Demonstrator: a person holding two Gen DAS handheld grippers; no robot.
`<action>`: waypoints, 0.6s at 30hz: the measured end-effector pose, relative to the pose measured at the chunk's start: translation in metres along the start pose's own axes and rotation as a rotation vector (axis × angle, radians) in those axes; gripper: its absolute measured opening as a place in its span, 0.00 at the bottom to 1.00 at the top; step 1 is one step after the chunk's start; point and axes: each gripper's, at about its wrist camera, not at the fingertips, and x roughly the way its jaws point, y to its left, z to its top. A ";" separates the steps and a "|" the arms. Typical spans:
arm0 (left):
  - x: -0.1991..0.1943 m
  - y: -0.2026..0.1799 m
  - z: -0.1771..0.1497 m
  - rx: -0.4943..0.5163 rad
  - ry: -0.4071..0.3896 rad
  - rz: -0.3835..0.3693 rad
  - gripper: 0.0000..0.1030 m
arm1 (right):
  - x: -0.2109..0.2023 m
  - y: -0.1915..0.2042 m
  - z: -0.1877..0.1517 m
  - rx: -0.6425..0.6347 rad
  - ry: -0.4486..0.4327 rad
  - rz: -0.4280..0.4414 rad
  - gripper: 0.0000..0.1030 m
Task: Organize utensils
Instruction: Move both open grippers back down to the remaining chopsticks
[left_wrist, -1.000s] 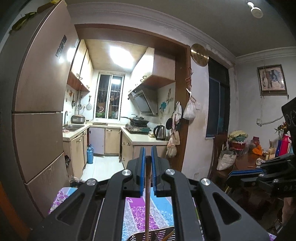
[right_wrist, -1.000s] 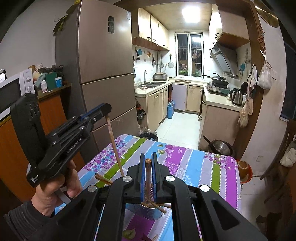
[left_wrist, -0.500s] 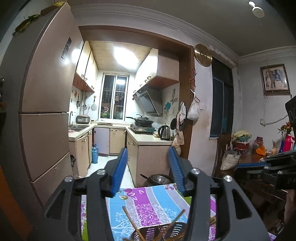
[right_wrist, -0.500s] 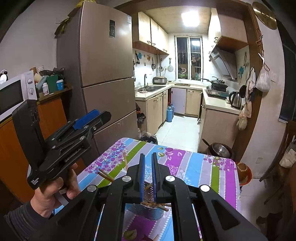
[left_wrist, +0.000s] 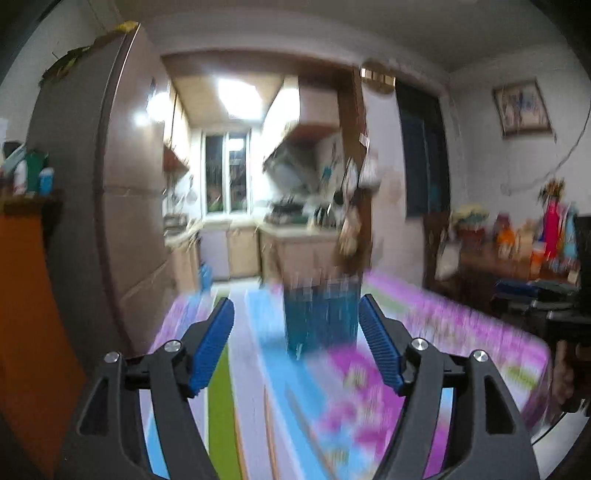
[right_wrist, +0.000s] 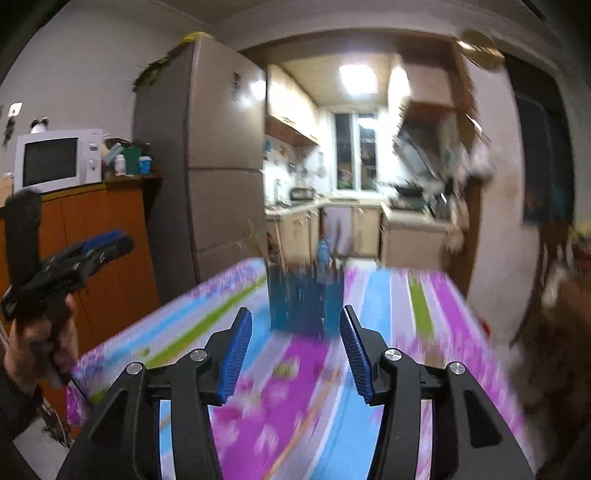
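Now that both chopsticks have dropped into the blue holder (left_wrist: 320, 317) mid-table (right_wrist: 388, 354), our left gripper (left_wrist: 296, 343) and right gripper (right_wrist: 295, 349) (fingers spread, empty) have pulled back; we judge another utensil comes next.

Blurred blue utensil holder (left_wrist: 320, 317) stands upright on table.

A: Where's the light coming from?
B: A ceiling panel (left_wrist: 236, 94) in the kitchen, upper centre of both views, blown out white; glare streaks the fridge (right_wrist: 221, 122)

A: Sharp?
B: No, motion blur smears the table (left_wrist: 424, 325) and blue holder (right_wrist: 304, 299). Only each view's own jaws stay crisp; fisheye bends the dark corners
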 end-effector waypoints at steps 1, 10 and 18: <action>-0.001 -0.004 -0.019 -0.006 0.035 -0.009 0.65 | -0.001 0.004 -0.021 0.026 0.013 -0.016 0.48; 0.017 -0.029 -0.132 -0.032 0.225 -0.005 0.53 | 0.028 0.043 -0.118 0.014 0.131 -0.117 0.30; 0.031 -0.028 -0.146 -0.064 0.252 -0.002 0.33 | 0.049 0.042 -0.125 0.006 0.128 -0.172 0.24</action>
